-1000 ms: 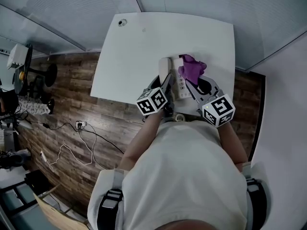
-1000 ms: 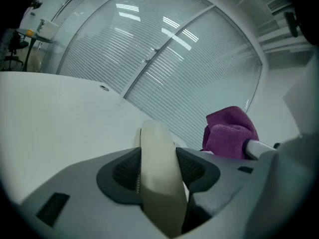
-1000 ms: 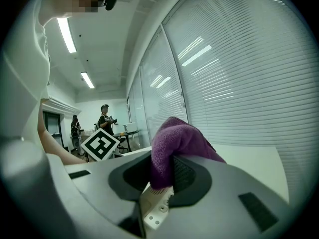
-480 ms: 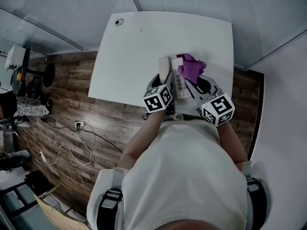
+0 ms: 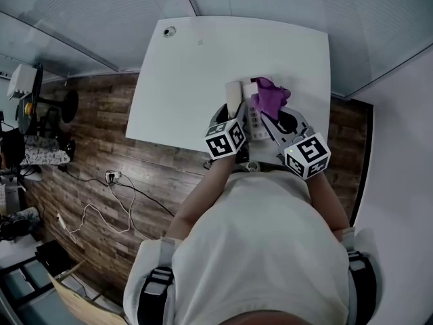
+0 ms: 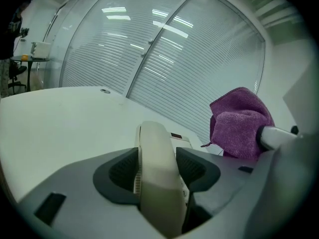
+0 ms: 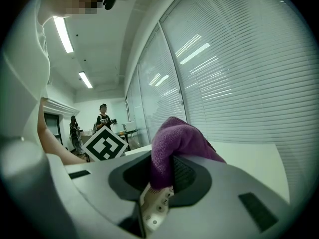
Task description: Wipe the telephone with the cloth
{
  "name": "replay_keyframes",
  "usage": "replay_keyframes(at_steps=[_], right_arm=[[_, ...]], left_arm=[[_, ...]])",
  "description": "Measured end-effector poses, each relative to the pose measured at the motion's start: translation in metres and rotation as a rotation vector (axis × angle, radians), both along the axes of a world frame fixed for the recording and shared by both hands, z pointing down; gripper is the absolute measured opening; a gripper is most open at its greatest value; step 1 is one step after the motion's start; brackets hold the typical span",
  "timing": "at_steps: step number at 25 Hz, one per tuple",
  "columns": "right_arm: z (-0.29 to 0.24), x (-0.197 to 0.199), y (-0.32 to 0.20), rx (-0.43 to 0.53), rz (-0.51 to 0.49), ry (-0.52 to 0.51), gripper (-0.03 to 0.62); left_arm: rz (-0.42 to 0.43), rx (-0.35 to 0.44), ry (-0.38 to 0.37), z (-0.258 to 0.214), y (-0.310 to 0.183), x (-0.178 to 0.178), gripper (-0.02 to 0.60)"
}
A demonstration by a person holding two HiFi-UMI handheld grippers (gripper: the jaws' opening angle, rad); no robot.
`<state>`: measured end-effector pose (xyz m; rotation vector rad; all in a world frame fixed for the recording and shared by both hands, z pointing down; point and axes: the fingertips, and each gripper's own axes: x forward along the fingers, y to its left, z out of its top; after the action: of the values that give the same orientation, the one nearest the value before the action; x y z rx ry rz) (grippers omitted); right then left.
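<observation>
Two jaws of your left gripper (image 5: 229, 114) squeeze the handset (image 6: 155, 151), your right gripper (image 7: 162, 176) pinches the purple cloth (image 7: 175, 139) just above the phone (image 7: 155, 206) keys, white table (image 5: 193, 70) underneath.

A white table (image 5: 189, 80) stands on a wood-plank floor (image 5: 88, 134). A small round fitting (image 5: 168, 31) sits near the table's far left corner. Cables (image 5: 111, 177) trail over the floor left of the table. Slatted blinds (image 5: 88, 19) run behind glass beyond the table.
</observation>
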<state>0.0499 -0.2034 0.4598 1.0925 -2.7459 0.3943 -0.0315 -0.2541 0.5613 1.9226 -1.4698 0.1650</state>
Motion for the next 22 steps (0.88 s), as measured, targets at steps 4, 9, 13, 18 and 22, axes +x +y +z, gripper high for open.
replay_keyframes(at_steps=[4, 9, 13, 18, 22], right_arm=[[0.000, -0.002, 0.000, 0.002, 0.001, 0.000, 0.089], [-0.002, -0.007, 0.000, 0.005, -0.001, 0.009, 0.089], [-0.003, -0.009, 0.009, 0.019, 0.011, 0.018, 0.089], [-0.007, -0.019, 0.021, 0.028, 0.039, 0.026, 0.089], [-0.008, -0.026, 0.032, 0.028, 0.072, 0.030, 0.089]], left_arm=[[0.016, 0.019, 0.021, -0.006, 0.000, 0.001, 0.233], [0.019, 0.036, 0.058, -0.014, 0.001, -0.005, 0.242], [0.035, 0.072, 0.080, -0.027, 0.014, -0.011, 0.242], [0.027, 0.097, 0.067, -0.042, 0.034, -0.035, 0.156], [-0.004, 0.113, 0.055, -0.048, 0.053, -0.058, 0.063]])
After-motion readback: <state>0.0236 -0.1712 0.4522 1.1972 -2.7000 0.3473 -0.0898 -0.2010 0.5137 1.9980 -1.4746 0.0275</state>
